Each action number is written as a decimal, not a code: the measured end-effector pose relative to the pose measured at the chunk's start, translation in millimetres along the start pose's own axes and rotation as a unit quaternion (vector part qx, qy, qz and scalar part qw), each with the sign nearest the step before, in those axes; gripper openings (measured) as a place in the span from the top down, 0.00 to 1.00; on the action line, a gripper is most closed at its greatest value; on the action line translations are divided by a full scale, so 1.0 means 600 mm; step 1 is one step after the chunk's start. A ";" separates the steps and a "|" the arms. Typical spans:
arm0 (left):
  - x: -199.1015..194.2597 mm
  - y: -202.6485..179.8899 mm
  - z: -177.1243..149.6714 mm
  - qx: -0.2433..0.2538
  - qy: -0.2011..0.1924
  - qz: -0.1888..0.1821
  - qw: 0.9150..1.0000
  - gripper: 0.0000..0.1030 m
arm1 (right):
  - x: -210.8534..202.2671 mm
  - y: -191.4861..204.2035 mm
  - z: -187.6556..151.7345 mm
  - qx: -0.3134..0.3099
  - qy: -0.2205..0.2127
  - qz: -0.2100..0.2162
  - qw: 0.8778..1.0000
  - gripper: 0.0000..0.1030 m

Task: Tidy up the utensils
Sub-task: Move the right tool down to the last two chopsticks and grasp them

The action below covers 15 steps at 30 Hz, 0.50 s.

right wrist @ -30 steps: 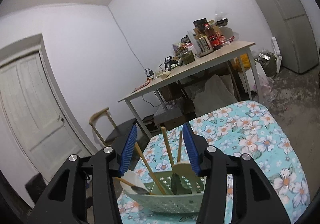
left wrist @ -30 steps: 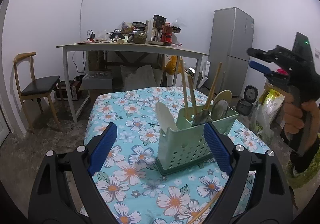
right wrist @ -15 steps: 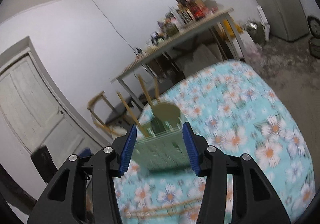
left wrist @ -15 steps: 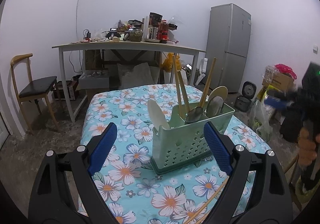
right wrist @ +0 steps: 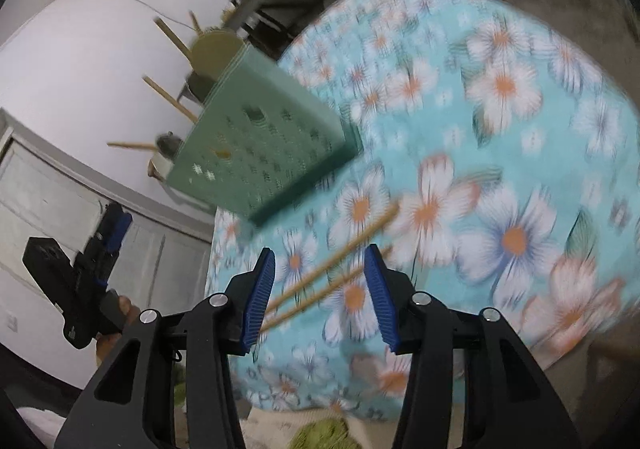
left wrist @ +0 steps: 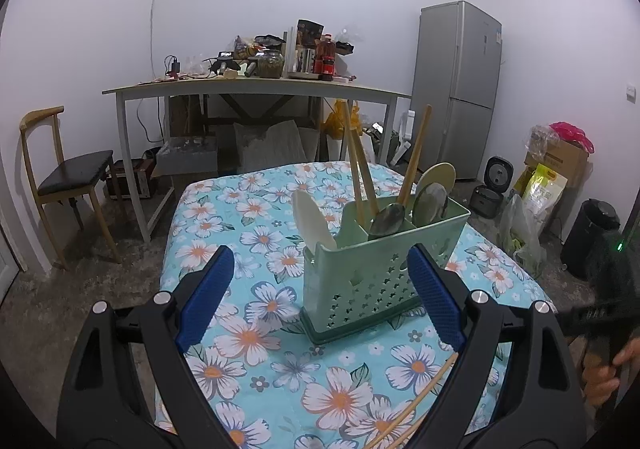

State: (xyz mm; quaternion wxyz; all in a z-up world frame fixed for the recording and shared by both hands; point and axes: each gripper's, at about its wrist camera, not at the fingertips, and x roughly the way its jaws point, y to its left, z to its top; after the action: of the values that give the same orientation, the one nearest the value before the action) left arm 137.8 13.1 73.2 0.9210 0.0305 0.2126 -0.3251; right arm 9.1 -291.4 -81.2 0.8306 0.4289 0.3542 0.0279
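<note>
Chopsticks [right wrist: 332,273] now lie between the pads of our right hand-held gripper [right wrist: 320,295], which a second ago looked over the caddy from above and has since dropped low over the near edge of the tabletop [right wrist: 520,129], tilting and rolling on the way. Its jaws have just been closing a little, yet they stand half open with the two sticks between them and, as far as the blurred view shows, not yet pinched. We judge this as the reach for the last loose utensils, with the grasp still to come. Our left hand-held gripper [left wrist: 320,297] has hardly moved; it hangs wide and empty, framing the green caddy [left wrist: 380,269], touching nothing. The caddy stands upright near the middle of the tabletop, perforated walls, dark green base, already holding wooden-handled spoons [left wrist: 386,217], a pale spatula [left wrist: 310,219] at its left end and other chopsticks [left wrist: 358,169] leaning up out of it. The loose pair lies flat on the flowered cloth, well short of the caddy, slim, light wood, side by side and nearly parallel, likely to roll or scissor apart when squeezed.
</note>
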 end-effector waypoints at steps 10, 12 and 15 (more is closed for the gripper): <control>0.003 -0.003 -0.007 0.007 0.008 -0.003 1.000 0.18 | 0.064 -0.037 -0.027 0.085 0.040 -0.012 0.995 0.68; 0.005 -0.002 -0.009 0.006 0.011 -0.004 1.000 0.18 | 0.068 -0.039 -0.026 0.099 0.034 -0.012 0.994 0.69; 0.009 -0.002 -0.012 0.006 0.014 -0.007 1.000 0.18 | 0.075 -0.037 -0.019 0.110 0.023 -0.020 0.993 0.69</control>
State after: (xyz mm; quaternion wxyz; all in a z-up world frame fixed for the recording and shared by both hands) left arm 138.4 10.5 64.7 0.9153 0.0393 0.2238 -0.3326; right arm 29.9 -281.7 -127.3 0.7704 0.5098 0.3824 -0.0181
